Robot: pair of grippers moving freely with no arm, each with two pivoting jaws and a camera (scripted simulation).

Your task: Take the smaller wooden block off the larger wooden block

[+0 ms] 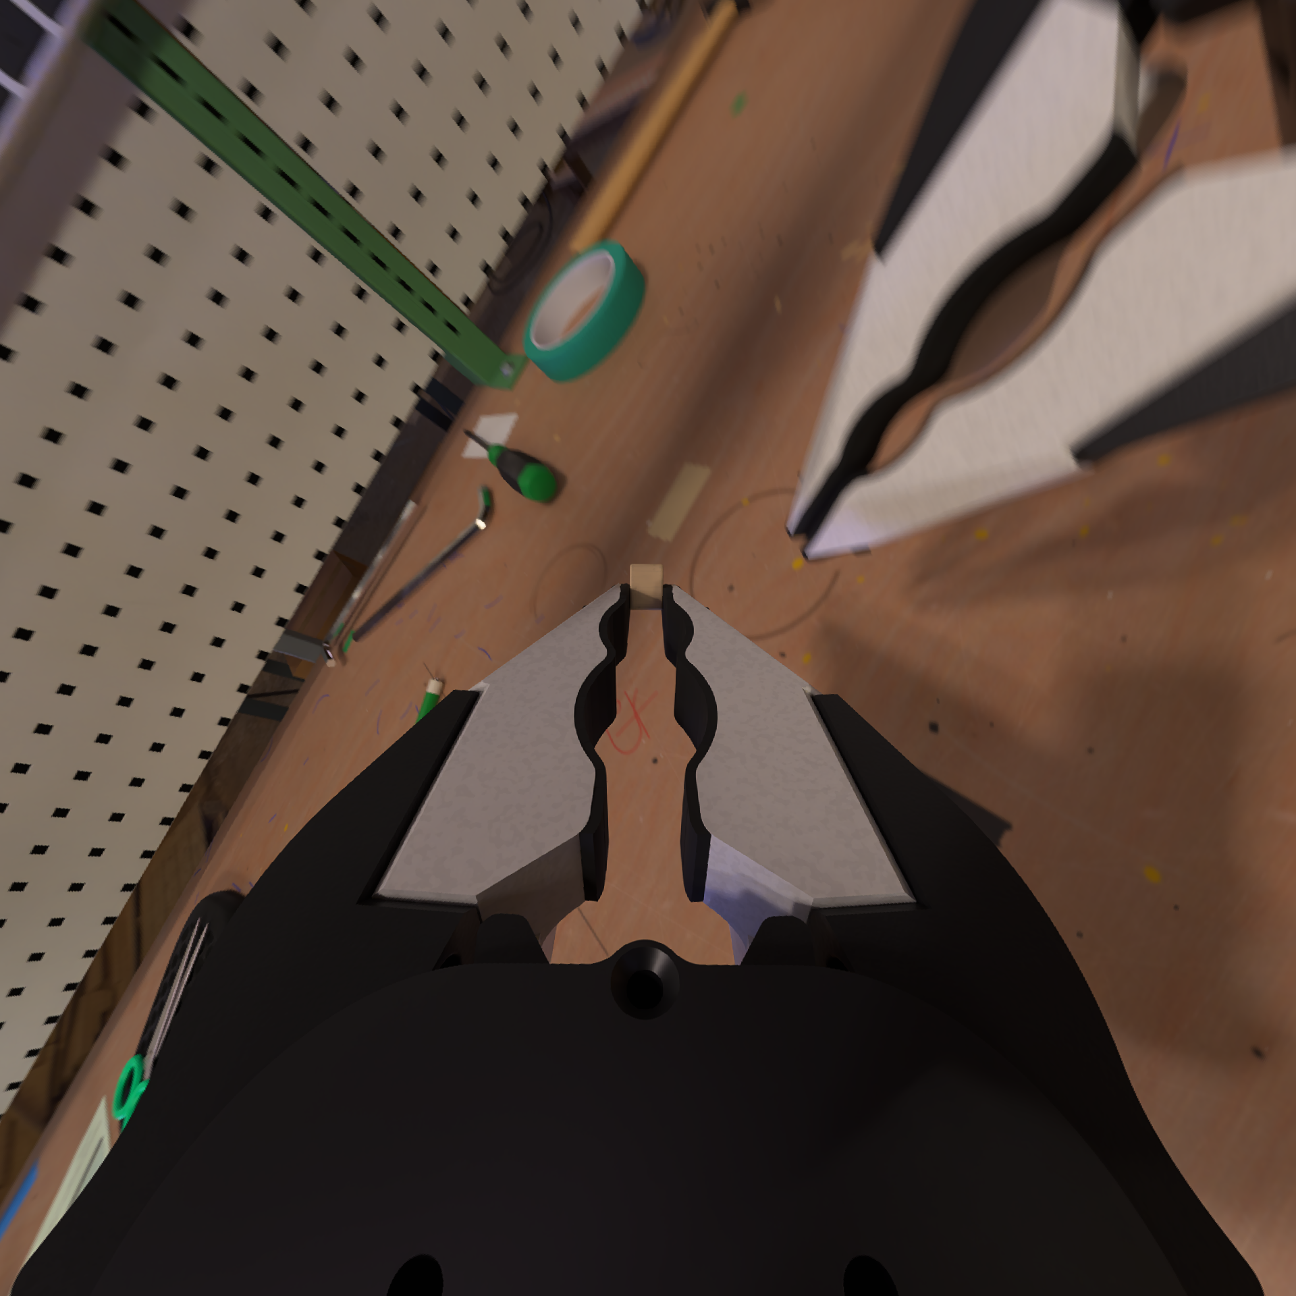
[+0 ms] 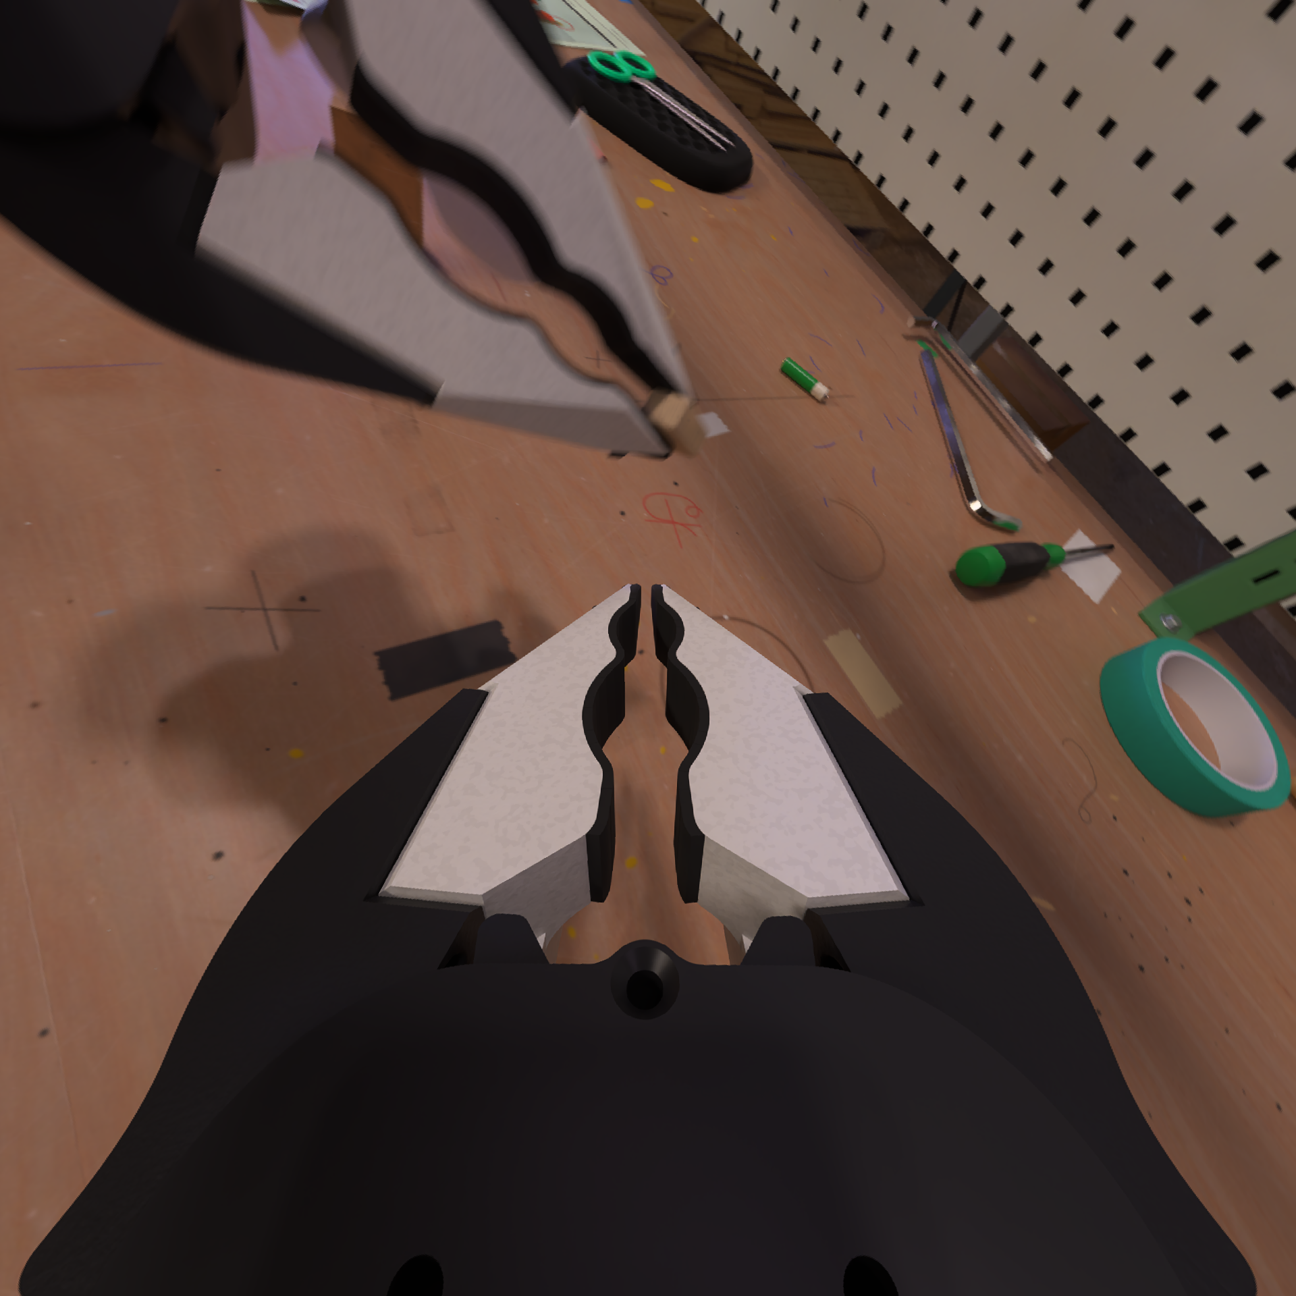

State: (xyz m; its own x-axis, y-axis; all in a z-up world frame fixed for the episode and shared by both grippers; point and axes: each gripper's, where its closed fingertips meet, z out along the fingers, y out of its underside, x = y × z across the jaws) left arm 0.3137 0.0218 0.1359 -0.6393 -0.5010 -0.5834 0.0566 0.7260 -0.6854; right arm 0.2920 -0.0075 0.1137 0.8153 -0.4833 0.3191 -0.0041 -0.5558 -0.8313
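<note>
Left gripper [image 1: 646, 595] clamps a small pale wooden block [image 1: 645, 579] between its 2 fingertips, the block's far end poking out past the tips, above the brown workbench [image 1: 982, 701]. From the right wrist view the same block [image 2: 672, 412] sits pinched at the tip of the left gripper [image 2: 659, 421], close over the bench; only 1 block can be made out, and whether a larger block lies under it I cannot tell. Right gripper [image 2: 646, 588] hangs over bare bench, fingertips nearly together with just a thin slit between, nothing held. Along the pegboard [image 1: 140, 351] side: a green tape roll [image 1: 583, 310], a green-handled screwdriver [image 1: 522, 468], a bent metal key [image 1: 421, 571]. Green-handled scissors [image 2: 649, 88] rest on a black pad [image 2: 666, 133]. A strip of black tape [image 2: 442, 658] lies left of the right gripper.
</note>
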